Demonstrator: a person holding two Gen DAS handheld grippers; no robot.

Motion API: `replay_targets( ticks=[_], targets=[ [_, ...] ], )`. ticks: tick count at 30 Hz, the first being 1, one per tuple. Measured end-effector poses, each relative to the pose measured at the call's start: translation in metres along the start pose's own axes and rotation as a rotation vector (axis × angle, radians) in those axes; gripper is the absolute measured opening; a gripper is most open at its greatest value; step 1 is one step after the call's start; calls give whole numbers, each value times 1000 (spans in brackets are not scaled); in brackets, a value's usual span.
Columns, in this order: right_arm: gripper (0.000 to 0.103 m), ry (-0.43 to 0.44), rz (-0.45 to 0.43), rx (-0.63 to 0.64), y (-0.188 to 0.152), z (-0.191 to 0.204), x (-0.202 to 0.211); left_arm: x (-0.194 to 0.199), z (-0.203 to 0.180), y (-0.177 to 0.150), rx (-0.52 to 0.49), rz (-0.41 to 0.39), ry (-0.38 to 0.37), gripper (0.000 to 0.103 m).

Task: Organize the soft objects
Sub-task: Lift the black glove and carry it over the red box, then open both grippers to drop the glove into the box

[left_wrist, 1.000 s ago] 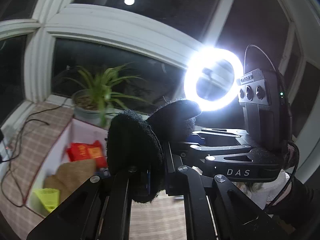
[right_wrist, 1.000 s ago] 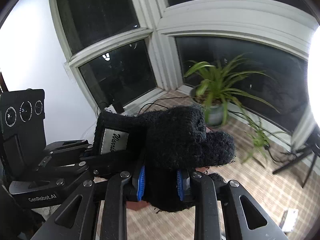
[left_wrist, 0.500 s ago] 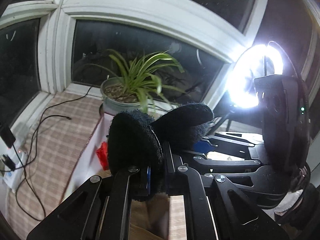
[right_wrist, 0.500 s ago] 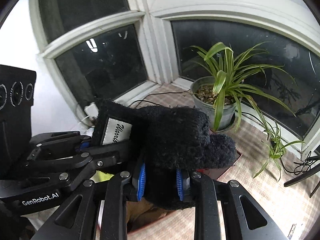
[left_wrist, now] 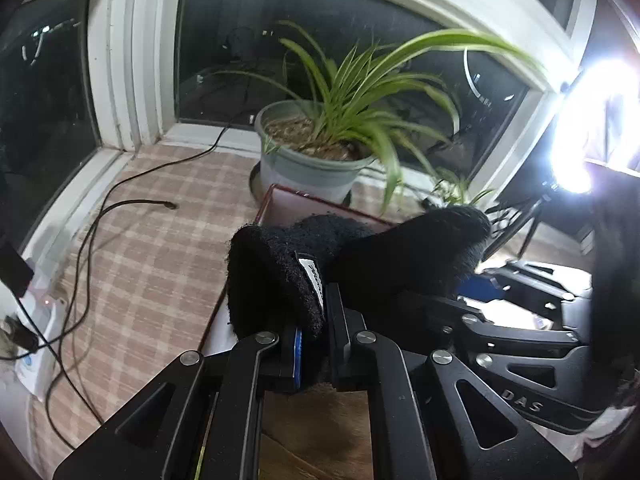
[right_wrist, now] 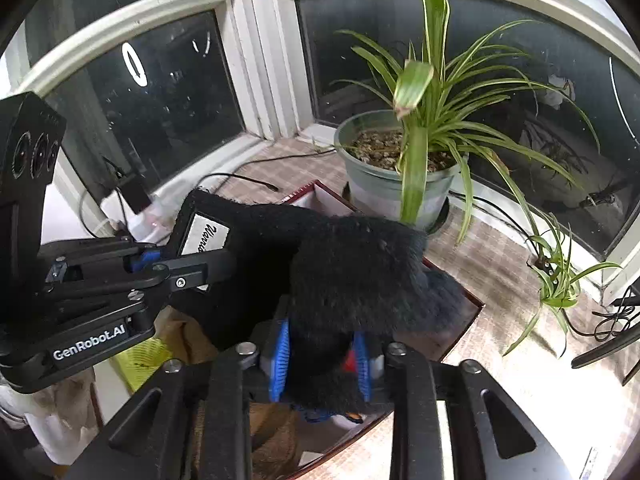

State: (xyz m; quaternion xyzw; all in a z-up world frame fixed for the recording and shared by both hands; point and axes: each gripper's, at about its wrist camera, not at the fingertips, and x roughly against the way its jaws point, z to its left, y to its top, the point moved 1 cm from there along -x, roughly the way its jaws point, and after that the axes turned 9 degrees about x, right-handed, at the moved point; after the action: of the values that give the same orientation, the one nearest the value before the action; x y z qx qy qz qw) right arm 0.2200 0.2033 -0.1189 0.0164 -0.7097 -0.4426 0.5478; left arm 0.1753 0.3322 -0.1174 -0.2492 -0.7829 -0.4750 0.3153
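One black knit glove [left_wrist: 400,256], held between both grippers above one open box [right_wrist: 460,292] with a dark red rim. Left gripper [left_wrist: 316,344] clamped on the glove's cuff end, the one white label [right_wrist: 206,236] sits right by its fingers. Right gripper [right_wrist: 320,360] clamped on the other end of the glove, blue pads [right_wrist: 280,354] pressed into the knit on both sides. Glove is stretched sideways between the two, off any surface, hanging over the box interior.

Inside the box, under the glove: one brown fabric item [right_wrist: 272,436], one yellow-green piece [right_wrist: 142,360], one small red bit [right_wrist: 349,362] seen between the right fingers. What these are exactly, cannot tell.

One potted plant [right_wrist: 396,184] in a grey pot just behind the box's far corner, long green leaves arching over. One smaller plantlet [right_wrist: 556,280] to the right on the checked mat [left_wrist: 132,240]. Two dark cables [left_wrist: 104,216] run across the mat on the left, toward one white power strip [left_wrist: 32,340] at the left edge. One very bright light [left_wrist: 588,120] at the right edge of the left wrist view. Dark window panes behind, white frames.
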Motion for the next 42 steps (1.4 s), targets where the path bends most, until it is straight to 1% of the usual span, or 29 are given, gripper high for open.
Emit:
replay_targets(
  ticks=[1,3,4,5,6,7,8,9,10,11,12,14,17,22,25,30,33,36,40,42],
  targets=[
    [33,-8,5,3,-1,-1,0,-3,1,0,-5,5,9,8],
    [35,-24,7,7,-2,-3,-2,-9,1,0,-21,11,44,9],
    [38,-35,5,11,-2,-3,-3,-11,1,1,-25,15,54,11],
    [41,-50,2,18,-3,-4,-2,-12,2,1,-23,21,62,18],
    [45,-58,0,22,-4,-4,-1,-15,4,1,-17,37,71,20],
    [48,-65,-2,27,-5,-4,0,-18,6,2,-12,51,76,21],
    [48,-70,-5,31,-6,-4,1,-19,7,2,-7,57,88,29],
    [50,-74,-7,33,-7,-4,3,-19,9,2,-7,54,93,42],
    [52,-77,-8,36,-7,-4,5,-19,10,2,-7,56,98,47],
    [54,-82,-9,40,-7,-4,6,-19,11,1,-5,57,107,50],
    [55,-84,-11,42,-8,-4,7,-17,12,1,1,52,125,50],
    [56,-85,-13,46,-10,-4,11,-13,12,0,1,49,117,52],
    [56,-85,-14,49,-12,-3,16,-10,11,-2,-15,50,137,52],
    [60,-80,-27,42,-18,-2,30,0,15,-4,-14,43,150,52],
    [61,-89,-38,32,-23,-2,42,11,15,-7,-16,28,160,52],
    [61,-91,-38,-13,-39,-6,68,35,10,-14,-26,-5,152,52],
    [61,-98,-51,-45,-53,-10,87,48,5,-20,-34,-20,142,52],
    [61,-115,-69,-96,-74,-20,110,64,0,-29,-30,-35,106,52],
    [61,-120,-100,-211,-109,-41,142,82,-13,-45,-40,-47,58,53],
    [61,-139,-118,-265,-131,-53,160,88,-21,-56,-52,-45,32,53]
  ],
)
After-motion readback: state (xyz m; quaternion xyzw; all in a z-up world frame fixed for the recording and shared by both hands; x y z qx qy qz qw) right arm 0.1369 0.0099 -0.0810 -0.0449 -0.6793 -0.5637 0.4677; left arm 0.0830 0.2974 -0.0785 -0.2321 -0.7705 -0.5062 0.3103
